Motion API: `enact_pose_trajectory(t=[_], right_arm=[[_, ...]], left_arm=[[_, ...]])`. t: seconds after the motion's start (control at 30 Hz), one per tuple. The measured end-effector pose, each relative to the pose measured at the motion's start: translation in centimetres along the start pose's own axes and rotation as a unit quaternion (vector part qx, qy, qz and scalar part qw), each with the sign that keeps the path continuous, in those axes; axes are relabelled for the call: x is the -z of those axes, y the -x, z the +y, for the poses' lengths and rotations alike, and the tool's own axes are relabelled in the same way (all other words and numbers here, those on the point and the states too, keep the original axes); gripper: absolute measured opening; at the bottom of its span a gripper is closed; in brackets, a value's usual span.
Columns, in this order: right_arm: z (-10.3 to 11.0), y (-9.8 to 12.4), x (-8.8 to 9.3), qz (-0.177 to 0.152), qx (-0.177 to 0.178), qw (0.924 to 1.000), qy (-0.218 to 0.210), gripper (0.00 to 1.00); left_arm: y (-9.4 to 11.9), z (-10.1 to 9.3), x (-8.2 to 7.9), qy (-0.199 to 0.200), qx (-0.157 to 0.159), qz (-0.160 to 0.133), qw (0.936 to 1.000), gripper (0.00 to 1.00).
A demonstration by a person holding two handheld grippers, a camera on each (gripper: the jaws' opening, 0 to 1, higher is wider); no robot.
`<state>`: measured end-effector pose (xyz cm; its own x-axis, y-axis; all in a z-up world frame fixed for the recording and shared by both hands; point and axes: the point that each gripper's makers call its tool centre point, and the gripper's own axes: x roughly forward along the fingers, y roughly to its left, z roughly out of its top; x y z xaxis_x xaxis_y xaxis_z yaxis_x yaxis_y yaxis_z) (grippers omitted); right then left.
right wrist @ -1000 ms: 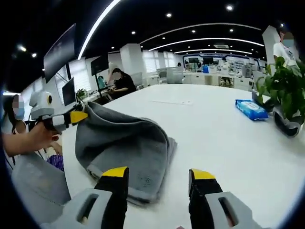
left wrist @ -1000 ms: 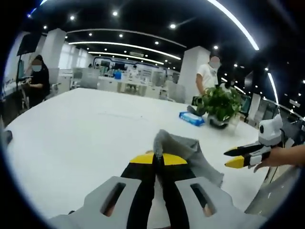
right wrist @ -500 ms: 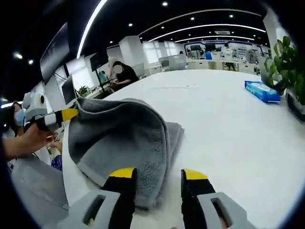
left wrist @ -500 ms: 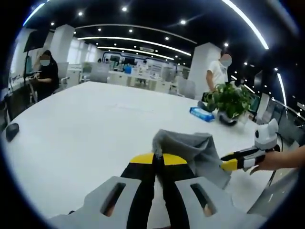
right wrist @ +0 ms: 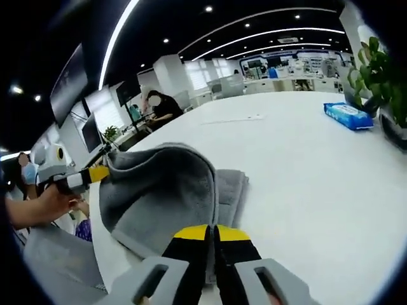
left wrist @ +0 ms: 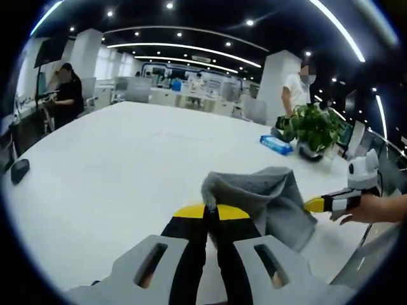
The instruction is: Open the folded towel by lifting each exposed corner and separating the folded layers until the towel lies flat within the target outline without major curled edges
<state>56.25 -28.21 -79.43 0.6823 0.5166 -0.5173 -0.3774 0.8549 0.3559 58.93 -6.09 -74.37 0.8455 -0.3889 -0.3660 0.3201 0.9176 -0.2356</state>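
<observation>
The grey towel (right wrist: pixel 162 200) is lying at the near edge of the white desk (right wrist: pixel 305 159), partly lifted and still folded. In the right gripper view, one layer is arching up into a hood shape while a lower folded layer (right wrist: pixel 232 187) is lying flat on the desk beneath it.

The left tongs (left wrist: pixel 210 213) are closed on a towel corner, with cloth bunching up just beyond the yellow tips. In the right gripper view the same left tongs (right wrist: pixel 95 175) are entering from the left and holding that raised corner above the desk.

The right tongs (right wrist: pixel 213 234) are closed, with their yellow tips together at the near hem of the towel; they appear to be pinching that hem. In the left gripper view the right tongs (left wrist: pixel 324 203) are sitting at the towel's right edge.

Progress: the task is at an early-to-middle stage. Two points of the towel are gripped and one layer is being separated. The towel is not yet spread flat, and no target outline can be made out on the desk.

Change from the earlier frames: the right tongs were open beside the hem and are now closed on it. The left tongs are still holding their corner.

Background: a potted plant (left wrist: pixel 311 127) and a blue packet (right wrist: pixel 346 115) are standing far across the desk.
</observation>
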Motion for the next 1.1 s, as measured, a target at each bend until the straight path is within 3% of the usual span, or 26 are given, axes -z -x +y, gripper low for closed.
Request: enact_pose_trajectory(t=[0.13, 0.27, 0.5, 0.7, 1.1], right_arm=[[1.6, 0.3, -0.7, -0.003, -0.009, 0.9999, -0.010, 0.00], [3.7, 0.3, -1.6, 0.000, -0.016, 0.9998, 0.014, 0.00], [8.2, -0.4, -4.9, -0.008, -0.044, 0.9985, 0.031, 0.00], [11.8, -1.8, -7.3, -0.012, -0.075, 0.9960, 0.046, 0.00], [17.1, -5.1, -8.7, -0.016, -0.121, 0.9908, 0.058, 0.00]], left_arm=[[0.2, 0.1, 0.1, 0.006, 0.004, 0.007, 0.9999, 0.03], [0.2, -0.4, -0.1, 0.009, 0.029, 0.014, 0.9995, 0.03], [1.0, -0.4, -0.5, 0.023, 0.069, 0.032, 0.9969, 0.03], [1.9, 0.8, -0.5, 0.041, 0.074, 0.032, 0.9959, 0.03], [5.2, 3.9, 1.3, 0.063, 0.053, 0.034, 0.9960, 0.03]])
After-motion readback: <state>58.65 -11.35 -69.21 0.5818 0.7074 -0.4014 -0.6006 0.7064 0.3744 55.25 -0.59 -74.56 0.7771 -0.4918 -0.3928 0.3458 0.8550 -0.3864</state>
